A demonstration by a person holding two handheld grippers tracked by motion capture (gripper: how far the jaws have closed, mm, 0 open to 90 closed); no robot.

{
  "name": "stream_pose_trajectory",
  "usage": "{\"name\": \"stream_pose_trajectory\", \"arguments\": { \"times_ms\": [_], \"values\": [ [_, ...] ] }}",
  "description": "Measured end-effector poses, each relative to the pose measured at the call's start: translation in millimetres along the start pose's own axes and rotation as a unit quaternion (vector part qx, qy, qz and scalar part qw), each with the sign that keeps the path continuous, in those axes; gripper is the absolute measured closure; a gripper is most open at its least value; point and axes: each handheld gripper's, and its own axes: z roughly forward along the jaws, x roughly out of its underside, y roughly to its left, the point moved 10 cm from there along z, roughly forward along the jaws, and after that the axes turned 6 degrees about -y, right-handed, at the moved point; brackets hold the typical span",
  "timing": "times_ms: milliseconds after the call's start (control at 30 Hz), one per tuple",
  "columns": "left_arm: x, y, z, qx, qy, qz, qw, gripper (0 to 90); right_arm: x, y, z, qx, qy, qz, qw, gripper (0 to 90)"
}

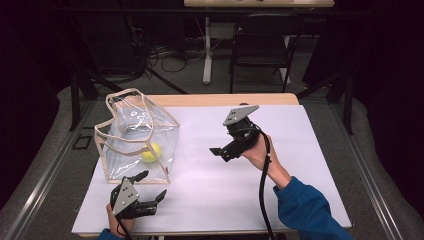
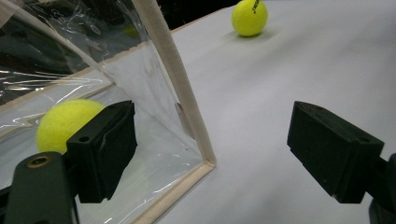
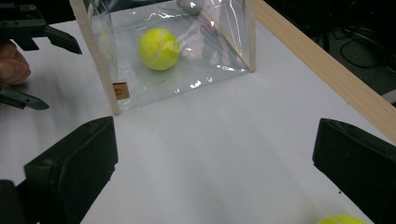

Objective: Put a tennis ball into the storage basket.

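A clear plastic bag (image 1: 135, 137) with beige trim stands open on the left of the white table. One yellow tennis ball (image 1: 151, 152) lies inside it, also seen through the wall in the left gripper view (image 2: 60, 123) and the right gripper view (image 3: 159, 48). A second tennis ball (image 2: 250, 17) rests on the bare table and peeks in below my right jaws (image 3: 341, 219). My left gripper (image 1: 154, 184) is open at the bag's near corner (image 2: 205, 161), one jaw on each side of it. My right gripper (image 1: 220, 154) hangs open mid-table, facing the bag (image 3: 187, 84).
A white sheet (image 1: 210, 195) covers the table, with a wooden edge (image 3: 327, 74) at the far side. A dark chair (image 1: 262, 45) and a table leg (image 1: 207, 50) stand beyond it. The left gripper (image 3: 44, 70) and its hand (image 3: 11, 65) show beside the bag.
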Motion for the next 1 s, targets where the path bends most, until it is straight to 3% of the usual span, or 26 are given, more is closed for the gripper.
{"name": "stream_pose_trajectory", "arguments": {
  "times_ms": [400,633,1000],
  "values": [
    [-0.4,-0.1,-0.1,-0.002,-0.001,0.0,1.0,15.8,25.3,4.0,4.4,-0.002,0.014,0.008,0.9999,0.0],
    [-0.4,-0.2,-0.2,-0.001,-0.001,0.001,1.0,15.8,48.5,-4.5,-2.2,0.009,0.026,0.022,0.9994,0.0],
    [-0.6,0.1,-0.5,-0.002,-0.001,0.001,1.0,15.8,70.2,-13.4,-13.7,0.018,0.027,0.04,0.9987,0.0]
  ]
}}
